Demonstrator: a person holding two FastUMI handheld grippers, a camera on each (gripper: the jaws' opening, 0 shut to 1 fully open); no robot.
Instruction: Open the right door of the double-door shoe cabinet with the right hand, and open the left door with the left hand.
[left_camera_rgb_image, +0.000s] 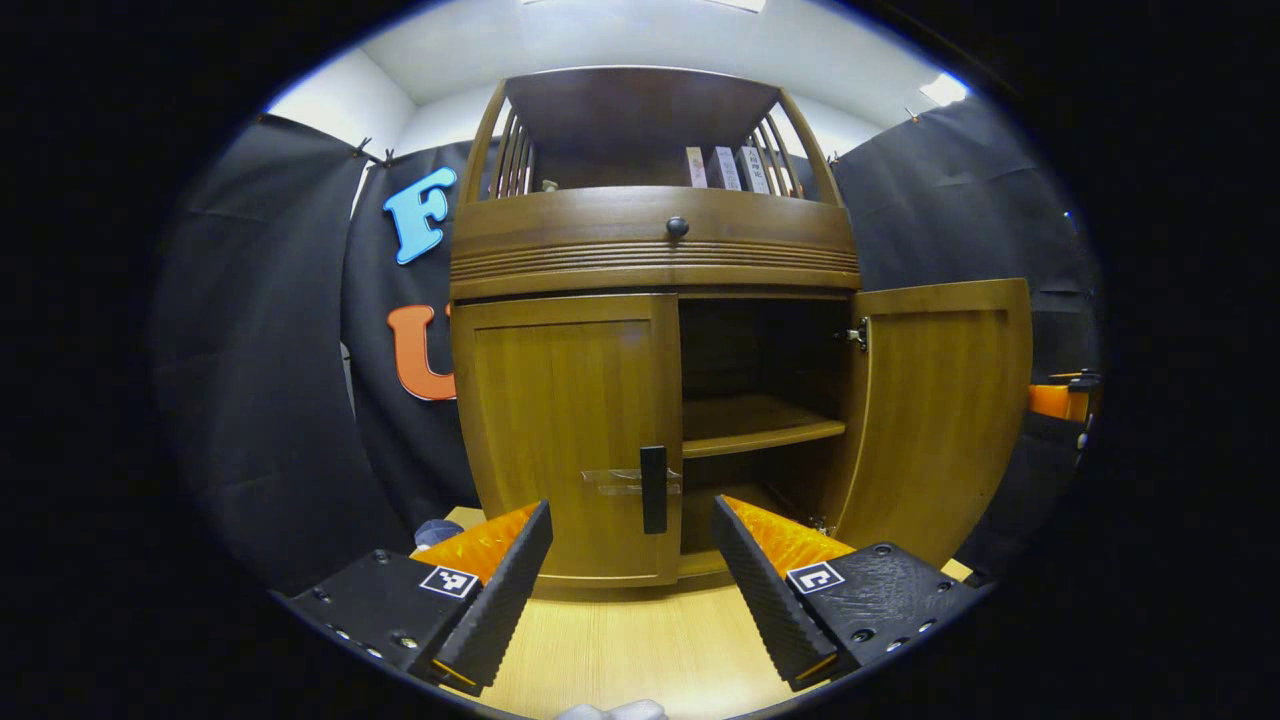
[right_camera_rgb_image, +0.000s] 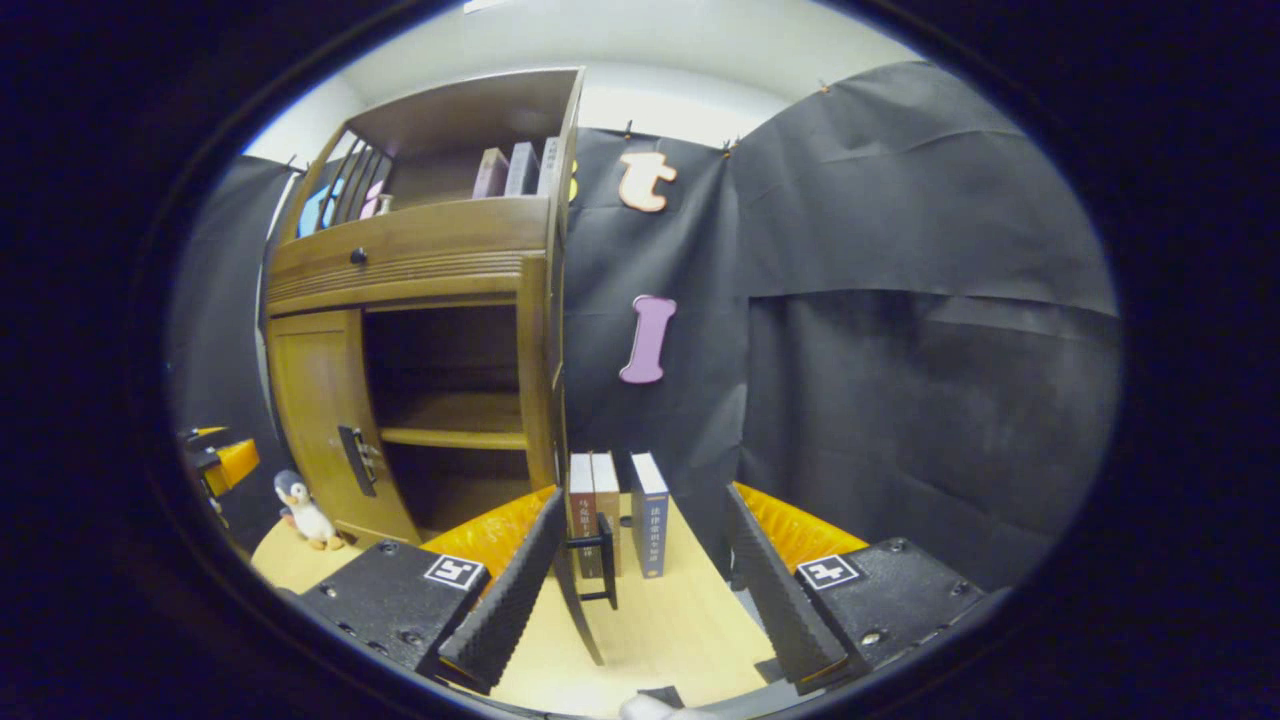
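On the counter (left_camera_rgb_image: 640, 650) stands the shoe cabinet (left_camera_rgb_image: 655, 250), right door (left_camera_rgb_image: 945, 410) swung open, left door (left_camera_rgb_image: 565, 430) shut, its inner shelf (left_camera_rgb_image: 760, 425) bare. Books (left_camera_rgb_image: 725, 168) fill its top shelf. Both left tongs (left_camera_rgb_image: 632, 570) and right tongs (right_camera_rgb_image: 640, 580) gape, holding nothing.

A staged recording booth, not a lived-in home: black cloth (right_camera_rgb_image: 900, 300) hangs as walls on all sides, clipped up under a plain white ceiling (left_camera_rgb_image: 620, 40) with panel lights. One wooden shoe cabinet (left_camera_rgb_image: 655, 250) stands on a pale desk (left_camera_rgb_image: 640, 640), with books (right_camera_rgb_image: 610, 510) and a toy penguin (right_camera_rgb_image: 305, 510) as household props.
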